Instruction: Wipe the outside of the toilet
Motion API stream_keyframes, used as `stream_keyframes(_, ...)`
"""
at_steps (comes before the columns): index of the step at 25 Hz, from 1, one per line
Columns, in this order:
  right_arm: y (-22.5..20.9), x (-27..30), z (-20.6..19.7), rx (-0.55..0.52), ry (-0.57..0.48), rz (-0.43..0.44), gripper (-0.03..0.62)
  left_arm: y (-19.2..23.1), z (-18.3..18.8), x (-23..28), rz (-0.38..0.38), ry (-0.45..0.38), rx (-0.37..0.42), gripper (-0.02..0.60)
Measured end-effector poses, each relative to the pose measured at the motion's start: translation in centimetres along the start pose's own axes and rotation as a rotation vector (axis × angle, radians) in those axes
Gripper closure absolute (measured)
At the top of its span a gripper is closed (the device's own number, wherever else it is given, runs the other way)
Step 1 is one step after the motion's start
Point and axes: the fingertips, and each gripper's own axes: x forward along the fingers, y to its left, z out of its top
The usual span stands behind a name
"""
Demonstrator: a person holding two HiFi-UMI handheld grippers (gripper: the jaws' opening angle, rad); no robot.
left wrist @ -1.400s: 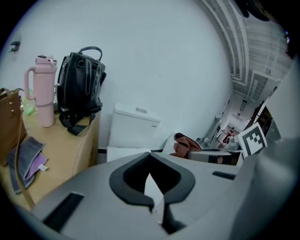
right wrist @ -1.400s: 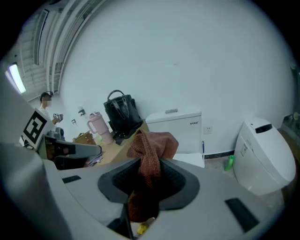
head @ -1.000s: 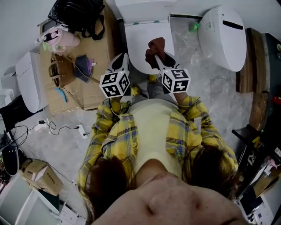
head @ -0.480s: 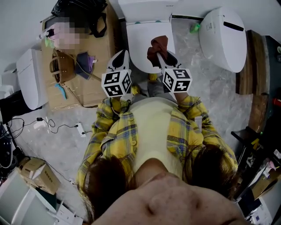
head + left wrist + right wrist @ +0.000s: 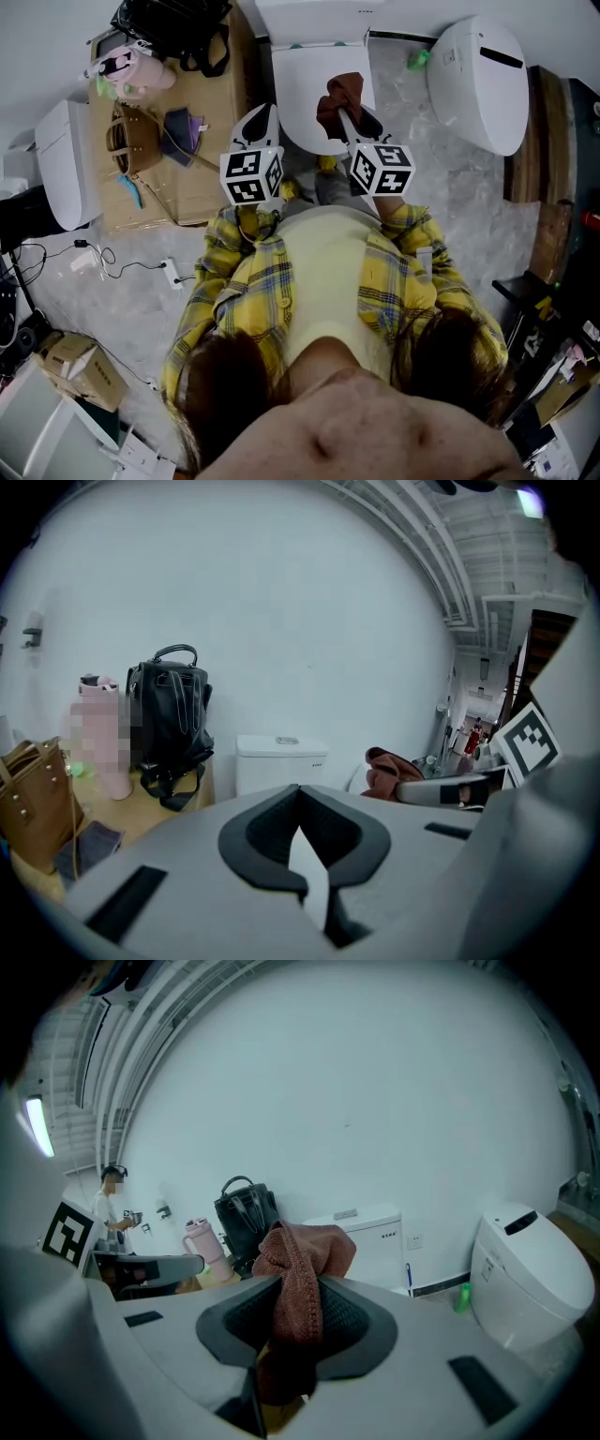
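The white toilet (image 5: 305, 89) stands straight ahead with its lid down and its tank (image 5: 309, 17) against the wall. A brown-red cloth (image 5: 341, 94) hangs over the lid's right half, and my right gripper (image 5: 349, 120) is shut on it. In the right gripper view the cloth (image 5: 298, 1265) bunches up between the pads of that gripper (image 5: 295, 1290), with the tank (image 5: 370, 1234) behind. My left gripper (image 5: 260, 124) hovers at the bowl's left side. In the left gripper view this gripper (image 5: 300, 797) is shut and holds nothing, and the tank (image 5: 281, 761) and cloth (image 5: 387, 766) show beyond it.
A second white toilet (image 5: 478, 80) stands to the right, with a green bottle (image 5: 414, 58) beside it. Left of the toilet a brown board (image 5: 202, 192) carries a black bag (image 5: 173, 28), a brown handbag (image 5: 129, 148) and a pink bottle (image 5: 131, 70). Cables (image 5: 122, 272) cross the floor.
Both grippers have drifted slightly forward and to the right over the toilet. The cloth has stayed in the right gripper.
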Motion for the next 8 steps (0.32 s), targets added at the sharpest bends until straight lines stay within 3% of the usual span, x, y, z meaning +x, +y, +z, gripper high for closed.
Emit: stream_keyframes(8,0.36,0.21,-0.22,-0.015,0.012,0.003,0.471,-0.35,-0.48,0.04,-0.023,0.016,-0.017,0.578)
